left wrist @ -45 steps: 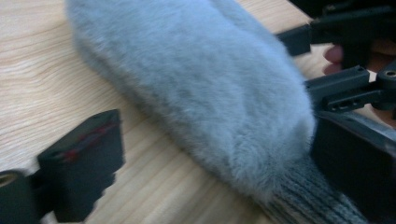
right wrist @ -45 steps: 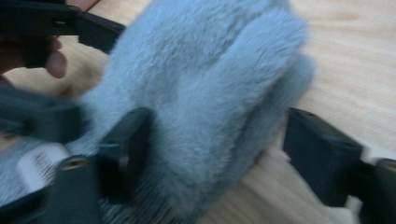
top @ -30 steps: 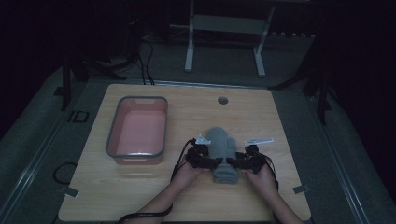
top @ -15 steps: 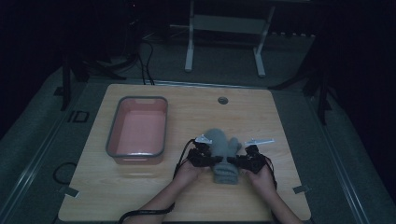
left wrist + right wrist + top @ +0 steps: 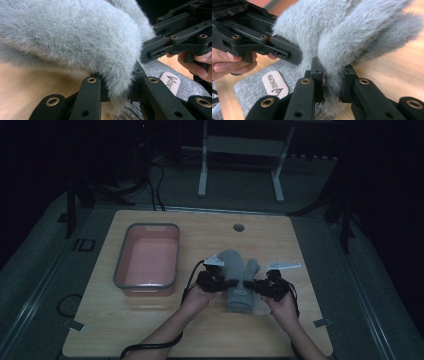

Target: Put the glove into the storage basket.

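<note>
High view overlooks the table (image 5: 150, 330); gripper views face each other closely.

From above, the room around me is very dim and nearly black past the table (image 5: 150, 330), with the wooden top only faintly lit and grainy. My two gripper views are much brighter and evenly lit, with no glare. In them the grey mitten (image 5: 75, 42) looks soft and slightly blurred up close, and my own black jaws at the bottom edge stay fairly sharp.
</note>
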Action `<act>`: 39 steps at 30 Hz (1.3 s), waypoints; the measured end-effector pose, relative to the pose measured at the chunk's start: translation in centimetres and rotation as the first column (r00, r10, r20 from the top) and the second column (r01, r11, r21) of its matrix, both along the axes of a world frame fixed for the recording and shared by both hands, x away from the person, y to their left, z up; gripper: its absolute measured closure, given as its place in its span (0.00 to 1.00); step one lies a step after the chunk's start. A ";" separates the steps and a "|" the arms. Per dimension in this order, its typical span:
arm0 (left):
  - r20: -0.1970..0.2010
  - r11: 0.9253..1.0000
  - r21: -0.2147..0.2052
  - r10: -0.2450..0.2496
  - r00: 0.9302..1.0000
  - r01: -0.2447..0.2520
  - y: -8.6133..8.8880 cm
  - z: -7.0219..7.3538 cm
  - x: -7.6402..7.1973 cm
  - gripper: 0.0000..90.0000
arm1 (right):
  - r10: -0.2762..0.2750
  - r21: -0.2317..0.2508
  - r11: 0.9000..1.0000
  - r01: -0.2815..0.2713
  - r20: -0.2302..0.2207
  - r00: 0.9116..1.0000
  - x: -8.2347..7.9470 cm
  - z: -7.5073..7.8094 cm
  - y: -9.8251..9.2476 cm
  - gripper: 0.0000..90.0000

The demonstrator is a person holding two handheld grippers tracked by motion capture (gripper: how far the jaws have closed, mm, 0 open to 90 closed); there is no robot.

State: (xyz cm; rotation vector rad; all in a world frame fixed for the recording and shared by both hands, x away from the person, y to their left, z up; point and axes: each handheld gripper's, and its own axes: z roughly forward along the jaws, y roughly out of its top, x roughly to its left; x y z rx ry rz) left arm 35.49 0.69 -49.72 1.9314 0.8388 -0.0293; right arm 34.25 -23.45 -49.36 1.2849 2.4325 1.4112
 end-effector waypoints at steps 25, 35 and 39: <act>0.069 0.999 0.027 0.035 0.997 -0.037 7.3 7.8 1.3 0.86 | 0.021 0.049 0.998 -0.025 0.079 0.997 1.8 7.6 6.8 0.87; 0.075 0.996 0.043 0.079 0.994 -0.082 13.1 9.7 1.9 0.86 | 0.073 0.023 0.997 -0.076 0.096 0.993 3.6 9.5 12.7 0.87; 0.092 0.993 0.052 0.102 0.991 -0.107 15.7 10.2 1.8 0.86 | 0.094 0.037 0.994 -0.098 0.093 0.991 4.2 9.8 15.2 0.87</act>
